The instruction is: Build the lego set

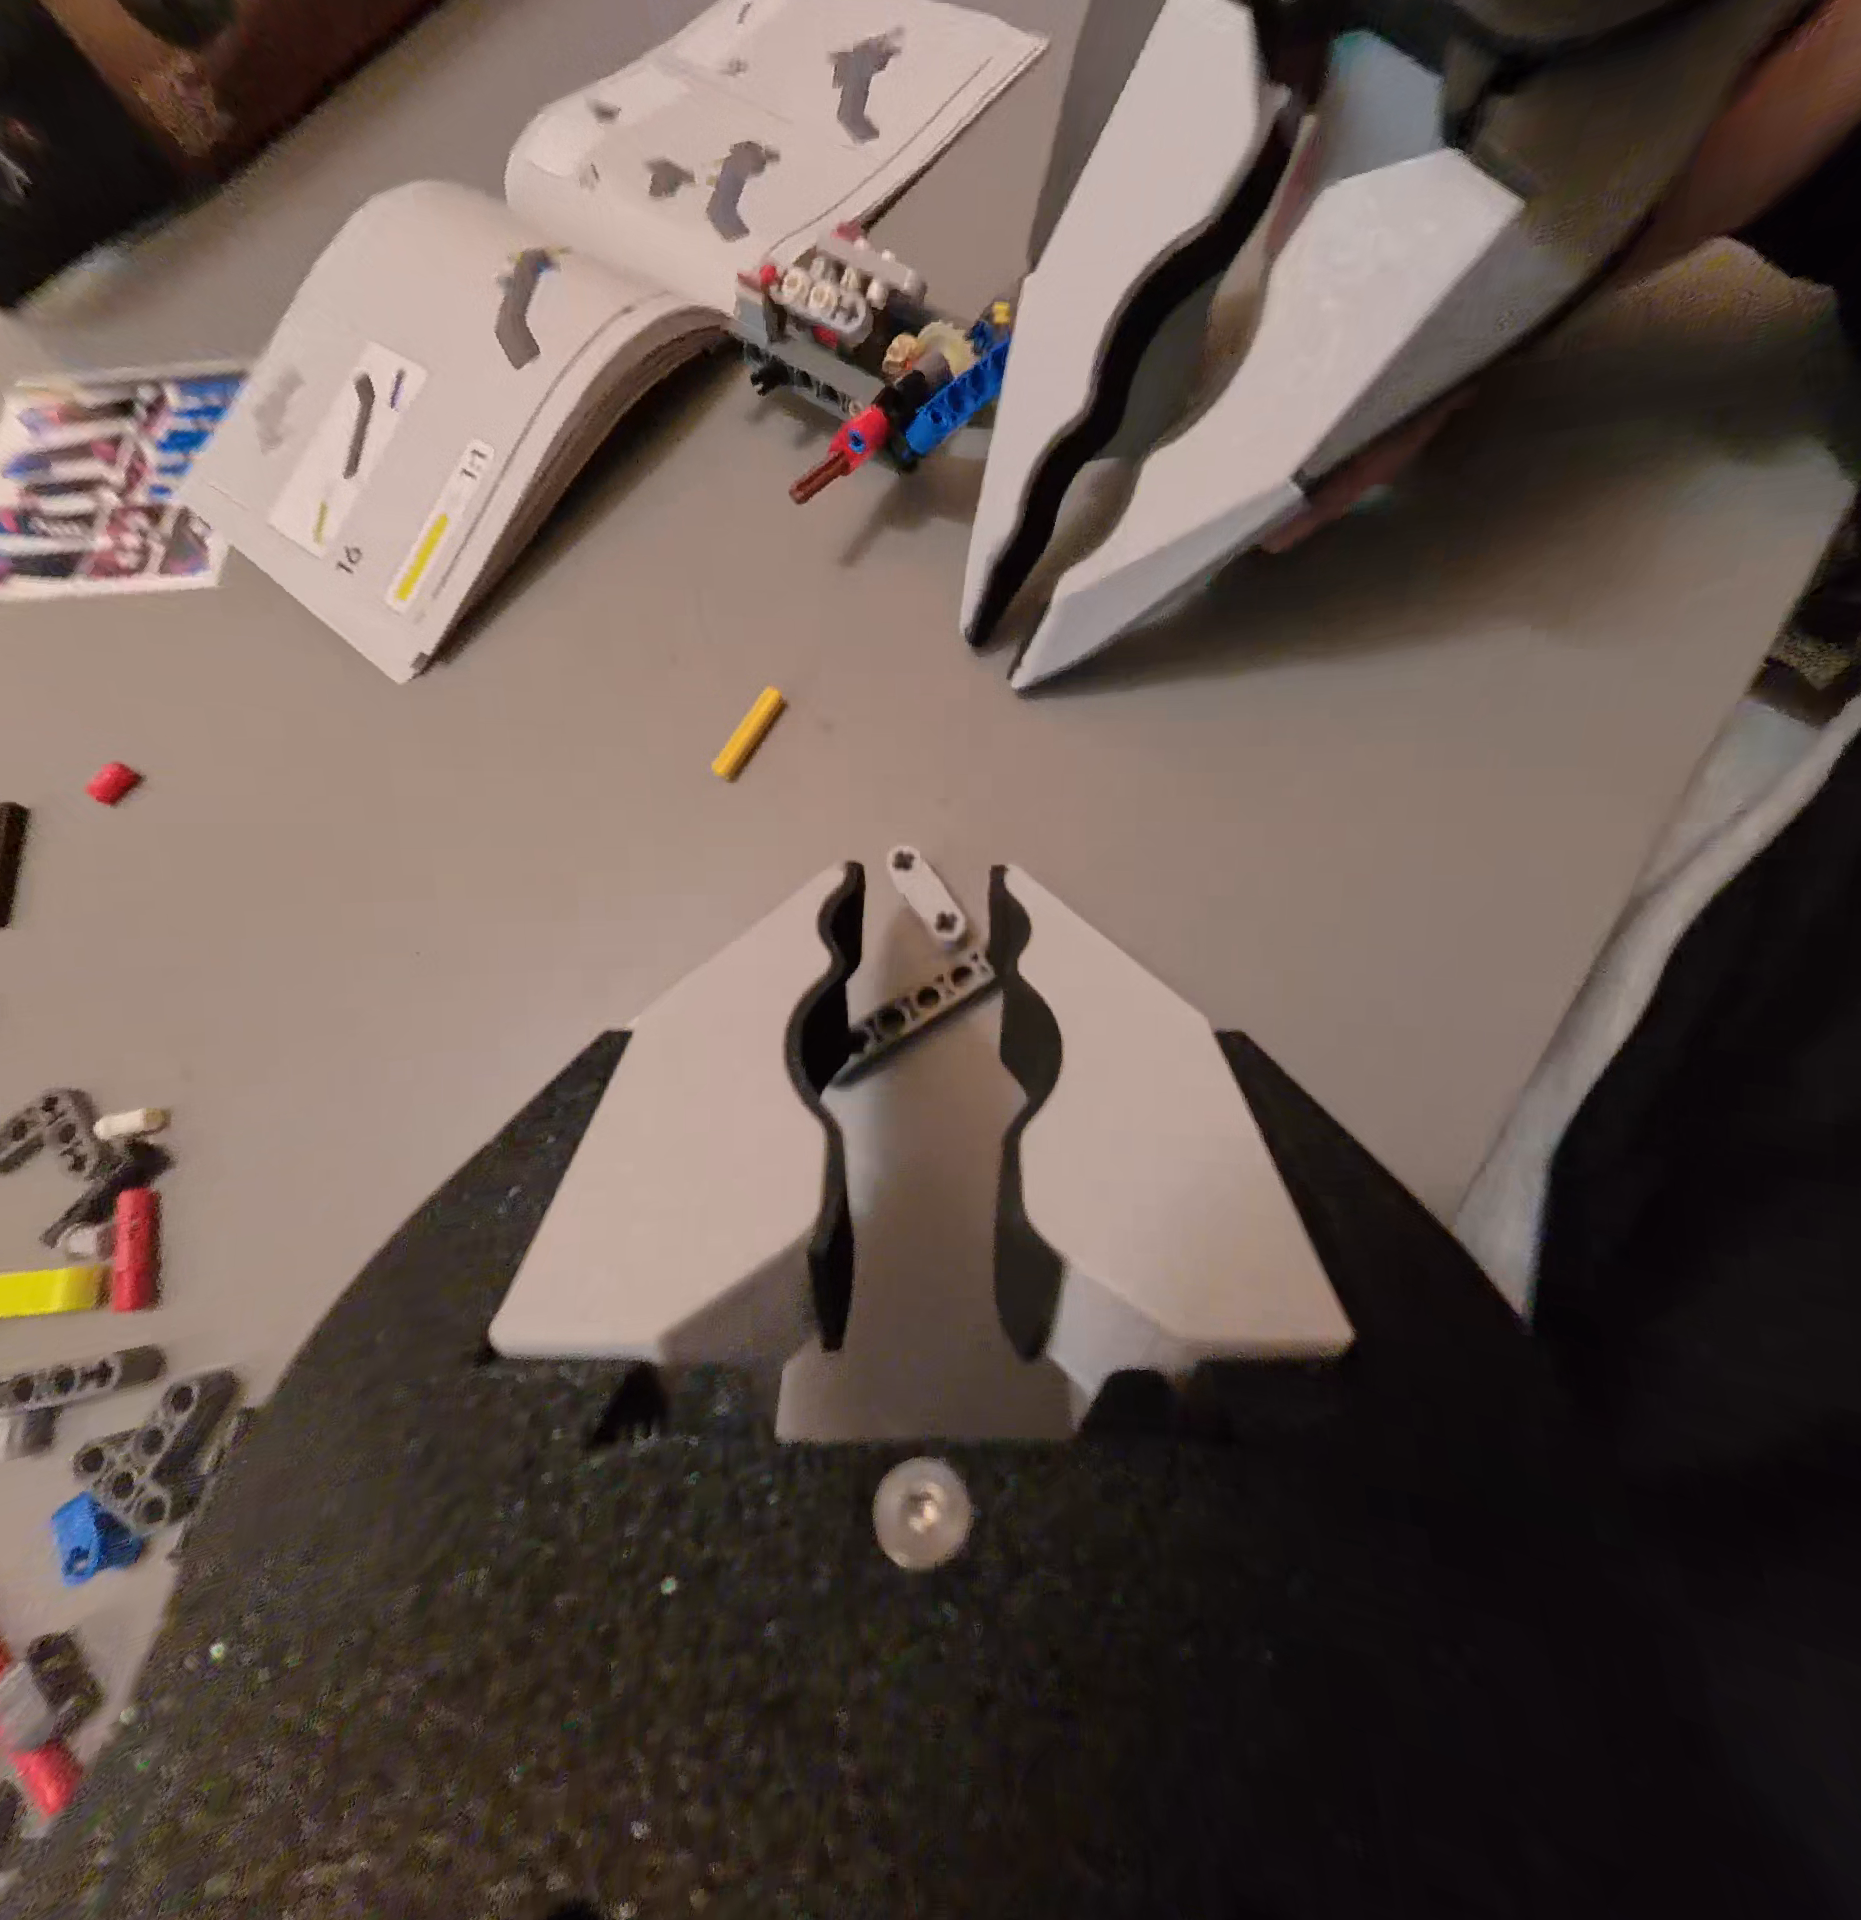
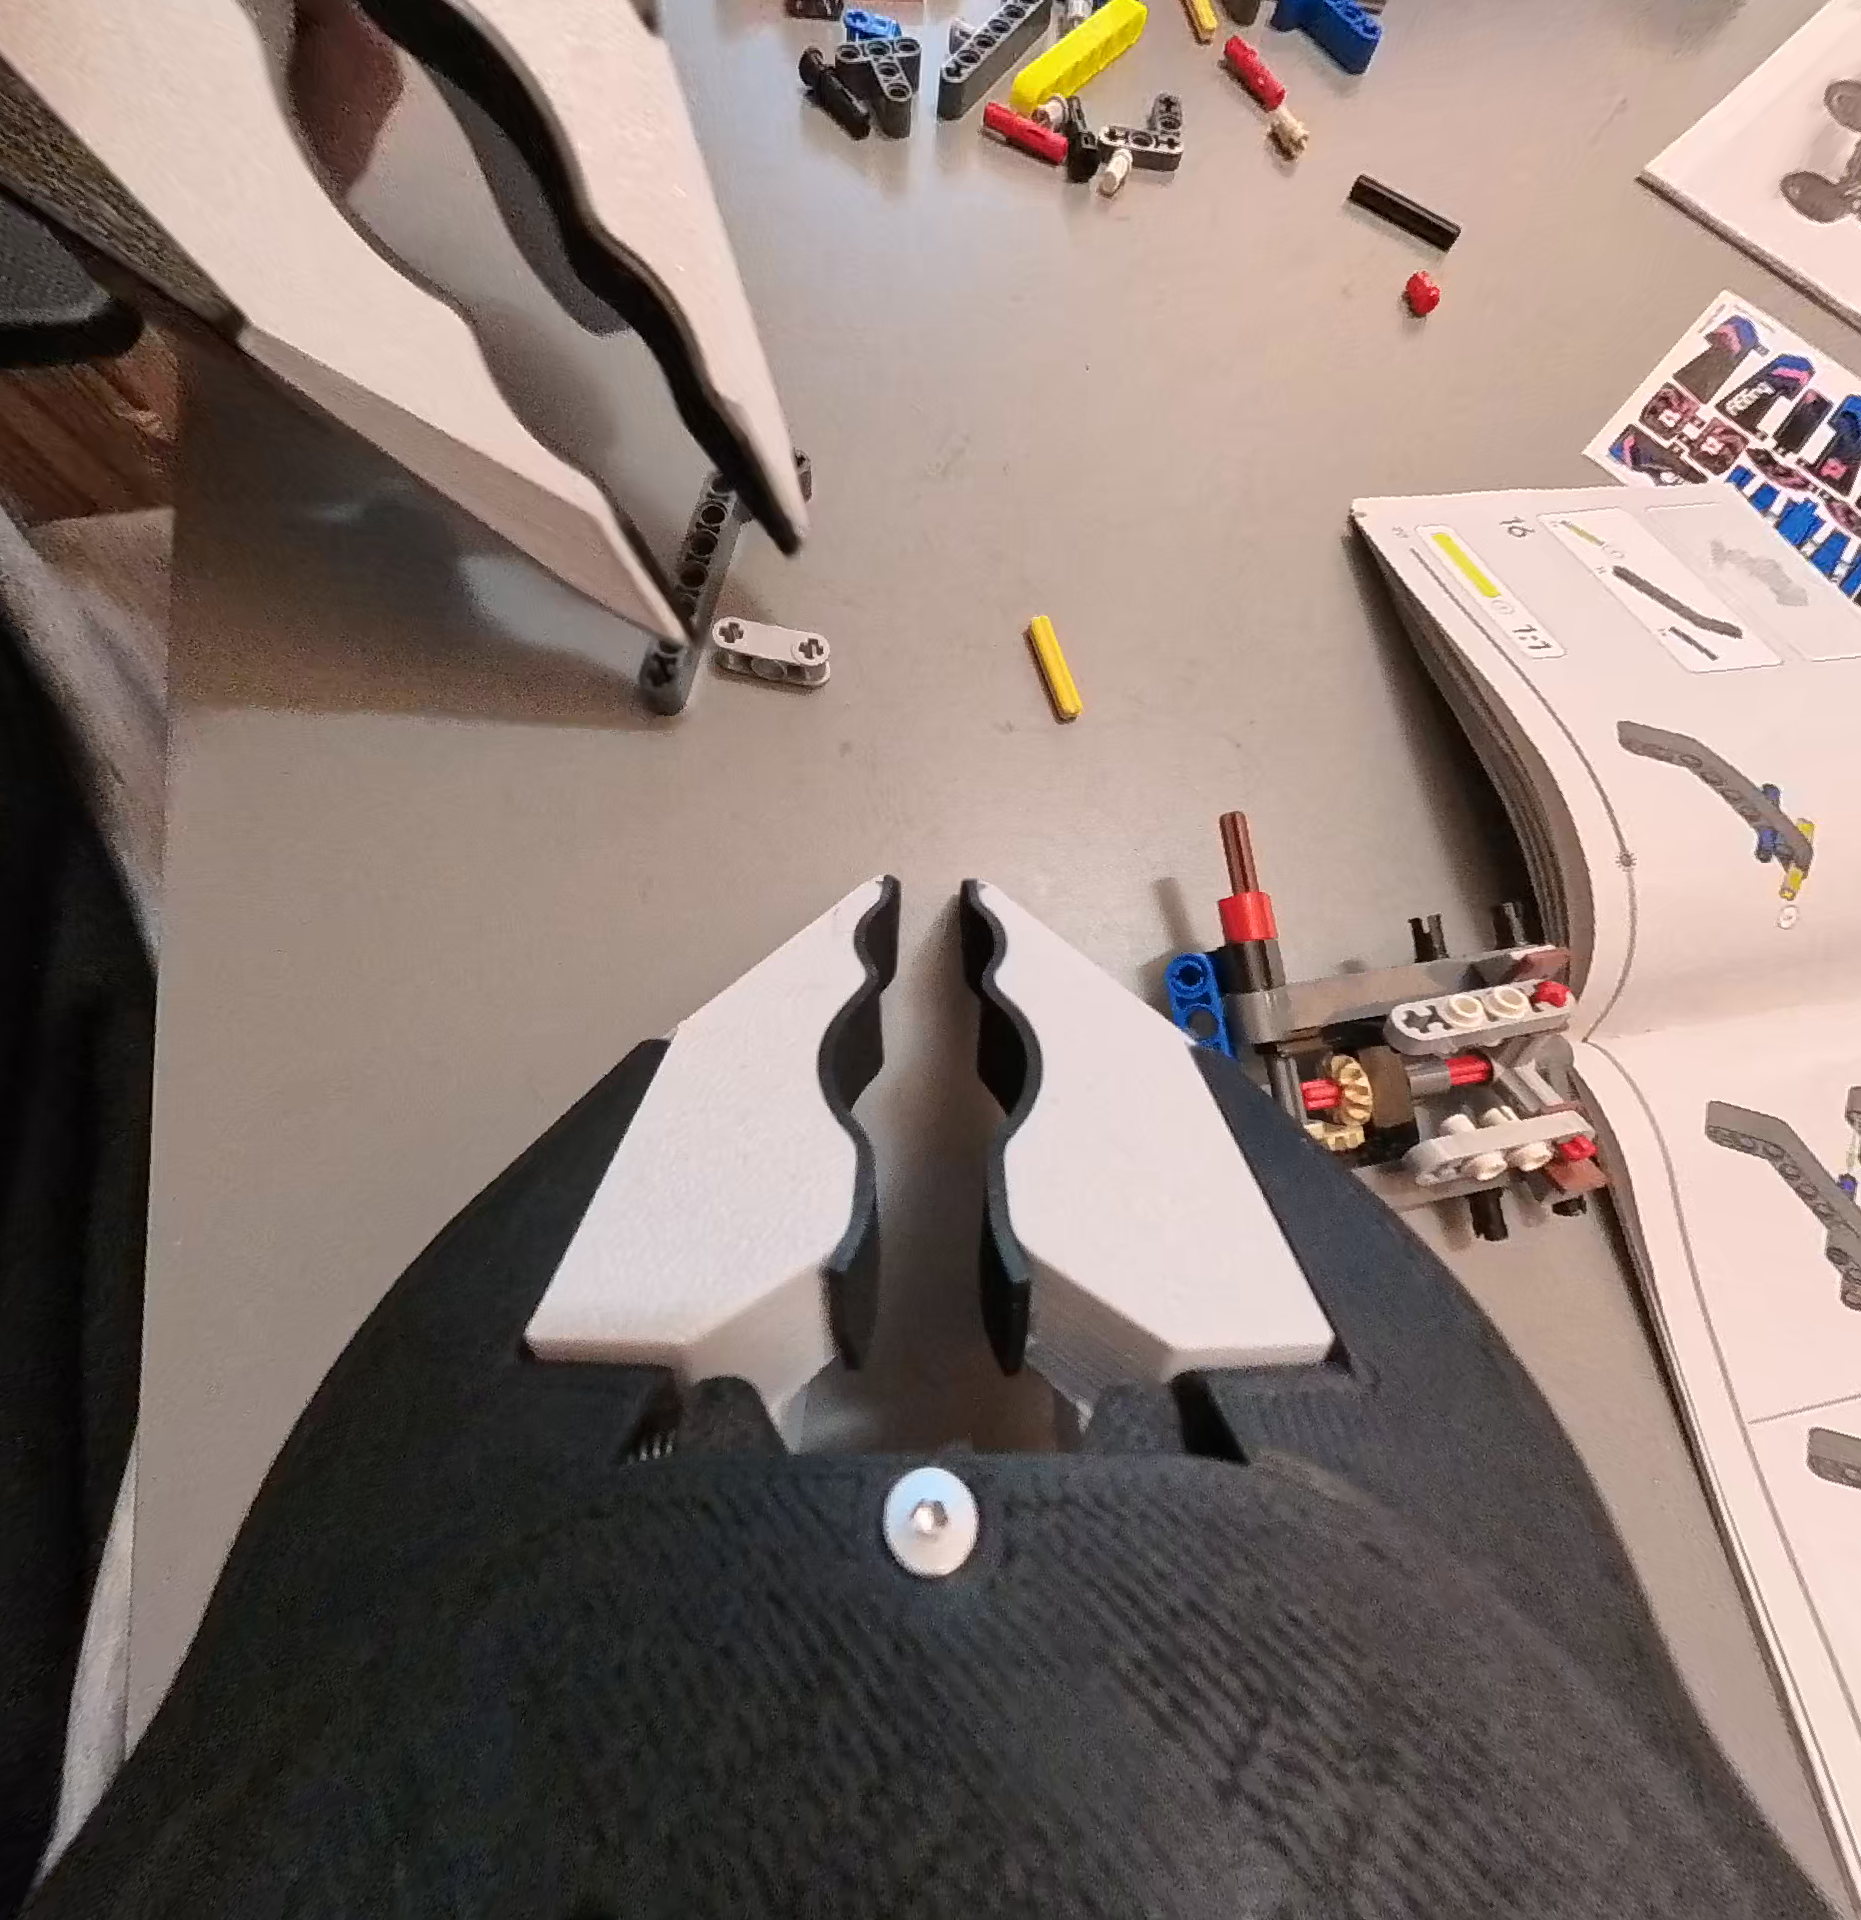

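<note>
My left gripper (image 1: 926,873) is down at the grey table with its jaws apart. A dark grey holed beam (image 1: 931,1003) lies slantwise between them, its left end hidden behind the left finger. A small light grey two-hole link (image 1: 926,891) lies just past the tips. In the right wrist view the left gripper (image 2: 741,587) straddles the same beam (image 2: 710,540), with the link (image 2: 770,652) beside it. My right gripper (image 2: 928,883) hovers empty over bare table, jaws a narrow gap apart; it also shows in the left wrist view (image 1: 997,657). The part-built model (image 2: 1425,1070) sits just right of it.
An open instruction booklet (image 2: 1684,831) and a sticker sheet (image 2: 1767,436) lie on the right. A yellow axle (image 2: 1055,667) lies alone mid-table. A black axle (image 2: 1404,211), a red piece (image 2: 1421,293) and several loose parts (image 2: 1061,73) lie beyond. One gripper's finger ends stand about 6 centimeters off the other's. Left tips and right tips are each some 5 centimeters from the yellow axle (image 2: 1055,667). Look for it in the left wrist view (image 1: 749,721) too.
</note>
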{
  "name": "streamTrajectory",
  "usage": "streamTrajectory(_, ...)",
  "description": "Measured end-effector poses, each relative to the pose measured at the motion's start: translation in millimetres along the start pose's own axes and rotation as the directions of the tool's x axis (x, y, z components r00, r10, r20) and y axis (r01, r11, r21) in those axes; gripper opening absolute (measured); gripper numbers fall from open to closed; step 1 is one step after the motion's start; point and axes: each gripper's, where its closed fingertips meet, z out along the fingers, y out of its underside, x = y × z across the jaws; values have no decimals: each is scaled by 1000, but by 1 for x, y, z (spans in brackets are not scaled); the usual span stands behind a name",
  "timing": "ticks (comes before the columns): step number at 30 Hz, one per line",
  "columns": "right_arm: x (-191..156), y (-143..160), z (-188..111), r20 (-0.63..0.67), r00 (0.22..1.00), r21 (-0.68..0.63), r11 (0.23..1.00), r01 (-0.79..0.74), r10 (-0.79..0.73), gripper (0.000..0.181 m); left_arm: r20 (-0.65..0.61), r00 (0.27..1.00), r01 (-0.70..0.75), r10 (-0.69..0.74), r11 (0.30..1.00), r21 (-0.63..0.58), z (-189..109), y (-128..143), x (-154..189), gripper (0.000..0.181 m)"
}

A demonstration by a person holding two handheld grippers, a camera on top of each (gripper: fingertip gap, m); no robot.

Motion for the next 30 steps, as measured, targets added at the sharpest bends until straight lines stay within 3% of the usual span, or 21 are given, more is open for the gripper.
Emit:
streamTrajectory(3, 0, 0, 0, 3, 1000, 0, 1000, -6, 6, 10, -64, 997, 30, -40, 987, -161, 14, 9, 2, 18)
streamTrajectory(4, 0, 0, 0, 3, 1000, 0, 1000, -8, 8, 10, -80, 996, 29, -44, 985, -171, 17, 7, 1, 6)
streamTrajectory(6, 1, 0, 0, -2, 1000, 0, 1000, -2, 2, 10, -45, 999, 1, -11, 980, -201, 17, 8, -14, 6)
streamTrajectory(10, 0, 0, 0, -10, 1000, 1, 1000, 11, -11, 10, 146, 986, 102, -80, 983, -151, 0, 5, -83, 6)
streamTrajectory(12, 0, 0, 0, -6, 1000, 0, 1000, 6, -6, 10, 281, 947, 195, -155, 973, -121, -18, 20, -129, 6)
streamTrajectory(14, 0, 0, 0, -4, 1000, 0, 1000, 3, -3, 10, 306, 926, 262, -221, 960, -100, -30, 39, -149, 17)
streamTrajectory(16, 0, 0, 0, -4, 1000, 0, 1000, 4, -4, 10, 265, 916, 330, -302, 942, -67, -35, 47, -146, 42)
streamTrajectory(21, 0, 0, 0, -4, 1000, 0, 1000, 5, -5, 9, 169, 929, 327, -328, 944, 37, -38, 24, -76, 52)
streamTrajectory(24, 0, 0, 0, -5, 1000, 0, 1000, 7, -7, 9, 126, 944, 304, -304, 952, 18, -25, 13, -27, 45)
streamTrajectory(27, 1, 0, 0, -3, 1000, 0, 1000, 0, 0, 10, 165, 954, 270, -250, 957, -109, -8, 28, -14, 39)
streamTrajectory(29, 1, 0, 0, -6, 1000, 0, 1000, 3, -3, 10, 134, 960, 260, -245, 960, -107, -1, 26, -14, 10)
streamTrajectory(30, 1, 0, 0, -10, 1000, 1, 1000, 8, -8, 10, 101, 969, 237, -226, 965, -114, 2, 24, -13, 6)
